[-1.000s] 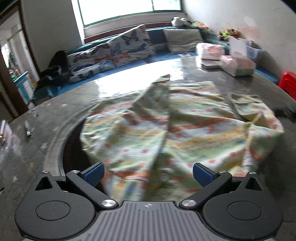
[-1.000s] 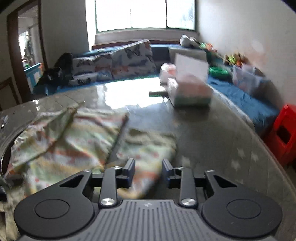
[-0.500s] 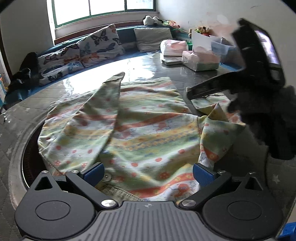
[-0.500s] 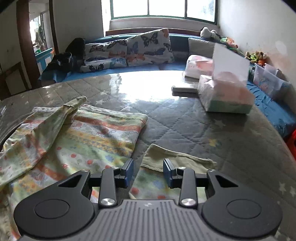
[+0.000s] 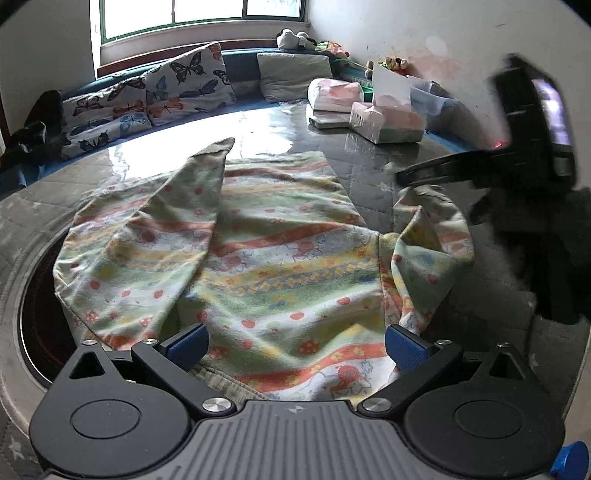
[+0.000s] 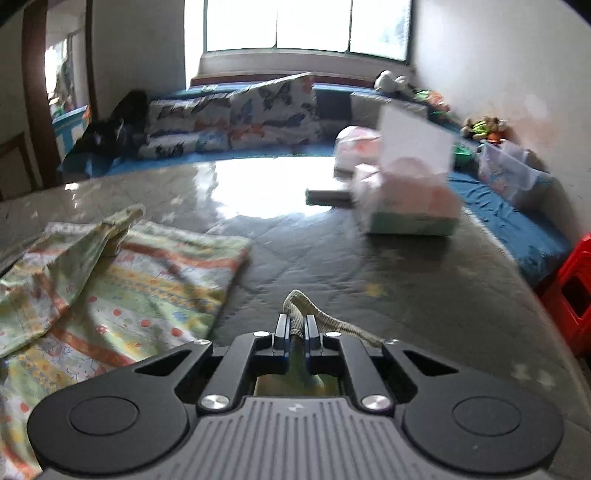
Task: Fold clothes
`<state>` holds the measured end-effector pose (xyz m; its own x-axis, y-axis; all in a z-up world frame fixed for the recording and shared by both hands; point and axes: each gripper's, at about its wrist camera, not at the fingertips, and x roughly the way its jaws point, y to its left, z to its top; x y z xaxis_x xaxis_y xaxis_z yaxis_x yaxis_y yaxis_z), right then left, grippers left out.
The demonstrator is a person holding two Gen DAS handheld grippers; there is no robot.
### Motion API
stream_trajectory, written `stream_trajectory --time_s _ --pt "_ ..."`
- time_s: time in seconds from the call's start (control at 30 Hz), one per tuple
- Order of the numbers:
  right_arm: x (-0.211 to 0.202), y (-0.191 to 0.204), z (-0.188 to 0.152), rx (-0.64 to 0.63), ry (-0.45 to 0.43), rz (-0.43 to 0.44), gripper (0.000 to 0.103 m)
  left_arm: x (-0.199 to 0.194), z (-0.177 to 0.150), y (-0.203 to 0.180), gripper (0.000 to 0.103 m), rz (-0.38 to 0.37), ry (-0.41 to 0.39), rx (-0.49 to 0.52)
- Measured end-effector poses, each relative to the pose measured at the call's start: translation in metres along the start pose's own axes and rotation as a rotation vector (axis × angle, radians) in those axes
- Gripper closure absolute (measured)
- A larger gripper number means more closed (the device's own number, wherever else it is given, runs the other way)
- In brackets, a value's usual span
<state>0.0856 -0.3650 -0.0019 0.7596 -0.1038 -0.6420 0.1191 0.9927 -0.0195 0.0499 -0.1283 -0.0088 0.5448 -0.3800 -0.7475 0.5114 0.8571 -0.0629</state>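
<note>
Nearest the left wrist camera, the left tongs [image 5: 293, 341] stand wide apart, their blue-padded tips hovering over the near hem of the pale green cotton garment with orange, yellow and white patterned stripes [image 5: 266, 251], gripping nothing. The garment lies spread on the round grey quilted bench [image 5: 369, 173], its near left edge hanging over a dark circular opening in the bench [image 5: 37, 314]. One long sleeve is folded up across the body, its grey-green cuff pointing toward the far side of the bench. On the right side the other sleeve [image 5: 432, 236] rises off the bench in a loose arch up to the right tongs [image 6: 295, 328], seen in the left view as a dark blurred shape. In the right wrist view these tongs are pressed together on the grey-green ribbed cuff [image 6: 295, 306] of that sleeve, a loop of the cuff poking out above the tips and a strip trailing to the right. Farther back on the bench, well apart from the garment, sit a pink and green tissue box with a white sheet standing up from it [image 5: 388, 122], a flat grey object just beside it, and a pink plastic-wrapped pack [image 5: 334, 94]. Beyond the bench, butterfly-print cushions [image 5: 184, 86] and a plain grey cushion [image 5: 295, 72] line a blue window seat under a bright window [image 6: 306, 26].
</note>
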Motion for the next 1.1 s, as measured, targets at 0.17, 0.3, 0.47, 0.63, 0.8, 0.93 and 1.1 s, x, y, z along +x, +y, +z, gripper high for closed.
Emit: stream_trajectory --time_s 0.17,0.3,0.47,0.63,0.8,0.93,1.1 --pt "-0.047 -0.036 -0.006 0.062 -0.075 -0.043 0.097 0.004 -0.004 -0.004 0.0 -0.014 0.015 0.017" --pt "-0.082 -0.064 -0.018 0.116 -0.106 -0.1 0.097 0.007 -0.007 -0.008 0.0 -0.023 0.031 0.029" --pt "-0.096 -0.088 -0.05 0.203 -0.047 -0.147 0.097 0.01 -0.009 -0.015 0.0 -0.038 0.043 0.052" --pt "-0.078 -0.11 -0.079 0.272 0.065 -0.199 0.096 0.012 -0.012 -0.022 0.0 -0.055 0.058 0.078" --pt "-0.082 -0.115 -0.077 0.261 0.051 -0.245 0.091 0.008 -0.011 -0.023 0.0 -0.064 0.062 0.082" --pt "-0.081 -0.098 -0.064 0.205 0.018 -0.174 0.09 0.001 -0.006 -0.023 0.0 -0.065 0.039 0.079" --pt "-0.054 -0.072 -0.057 0.165 0.065 -0.049 0.08 -0.006 0.004 -0.016 0.0 -0.037 0.008 0.06"
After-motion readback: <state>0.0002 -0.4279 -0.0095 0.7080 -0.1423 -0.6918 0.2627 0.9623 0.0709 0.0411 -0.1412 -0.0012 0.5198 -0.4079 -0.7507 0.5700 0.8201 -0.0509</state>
